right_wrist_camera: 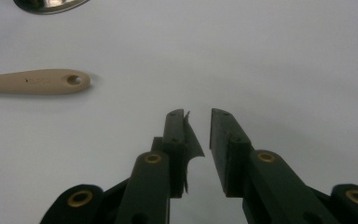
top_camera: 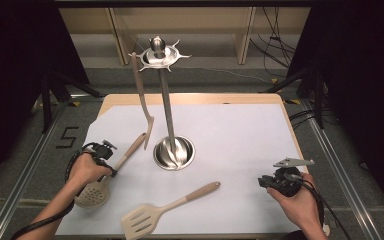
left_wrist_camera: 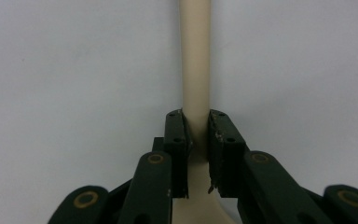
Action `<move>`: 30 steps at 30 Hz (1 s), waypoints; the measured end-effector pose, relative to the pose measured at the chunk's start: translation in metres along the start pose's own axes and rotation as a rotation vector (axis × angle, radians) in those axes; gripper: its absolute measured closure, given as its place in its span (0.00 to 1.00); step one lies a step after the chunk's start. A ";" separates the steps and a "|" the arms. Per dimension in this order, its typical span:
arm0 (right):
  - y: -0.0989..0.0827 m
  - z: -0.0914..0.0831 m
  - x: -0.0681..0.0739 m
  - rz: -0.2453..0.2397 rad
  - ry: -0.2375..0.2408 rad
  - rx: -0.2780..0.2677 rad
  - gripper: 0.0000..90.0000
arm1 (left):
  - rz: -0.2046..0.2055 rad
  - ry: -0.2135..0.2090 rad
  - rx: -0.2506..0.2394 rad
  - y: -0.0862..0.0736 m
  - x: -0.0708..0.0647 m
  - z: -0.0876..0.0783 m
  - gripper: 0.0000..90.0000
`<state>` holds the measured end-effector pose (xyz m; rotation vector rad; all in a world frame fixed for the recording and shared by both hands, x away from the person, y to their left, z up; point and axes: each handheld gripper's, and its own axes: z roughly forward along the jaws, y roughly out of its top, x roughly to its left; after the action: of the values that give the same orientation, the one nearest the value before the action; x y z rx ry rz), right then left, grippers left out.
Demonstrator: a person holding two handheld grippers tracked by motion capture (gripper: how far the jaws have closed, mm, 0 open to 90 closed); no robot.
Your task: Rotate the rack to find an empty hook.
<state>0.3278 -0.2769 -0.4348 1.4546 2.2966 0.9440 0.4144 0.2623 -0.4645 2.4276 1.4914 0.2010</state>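
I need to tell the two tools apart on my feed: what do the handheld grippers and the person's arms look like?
Both grippers are black, each with two flat rectangular pads on arms with brass-coloured pivot rings. The left gripper trails a black cable along the forearm. The right gripper carries a grey three-cornered plate on top and also trails a black cable. One right pad has a torn, peeling lining. No sleeves show on the forearms.

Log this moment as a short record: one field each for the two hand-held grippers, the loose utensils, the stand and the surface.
left hand-held gripper: jaws closed on the handle of the skimmer spoon, which lies on the table
right hand-held gripper: nothing between its jaws, small gap, held over bare sheet
slotted spatula: flat on the sheet, near the front edge, untouched
utensil stand: steel, upright, one beige utensil hanging from its top
surface: white sheet on a wooden table
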 end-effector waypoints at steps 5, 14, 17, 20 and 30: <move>0.001 -0.002 0.003 0.019 0.002 0.031 0.85 | 0.079 0.008 0.009 -0.002 0.002 -0.002 0.86; 0.001 -0.003 0.002 0.013 -0.001 0.028 0.84 | 0.143 0.032 -0.084 -0.001 -0.028 -0.029 0.71; 0.001 -0.002 0.002 0.009 0.004 0.021 0.84 | 0.210 -0.023 -0.102 -0.002 -0.055 -0.035 0.70; 0.001 -0.003 0.001 -0.013 0.004 0.015 0.84 | 0.301 -0.100 -0.075 -0.004 -0.086 -0.041 0.70; 0.001 -0.006 0.004 0.014 -0.001 0.024 0.84 | 0.457 -0.233 -0.048 -0.006 -0.163 -0.035 0.67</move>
<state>0.3238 -0.2752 -0.4291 1.4818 2.3075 0.9220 0.3260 0.1253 -0.4286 2.6118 0.8143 0.0420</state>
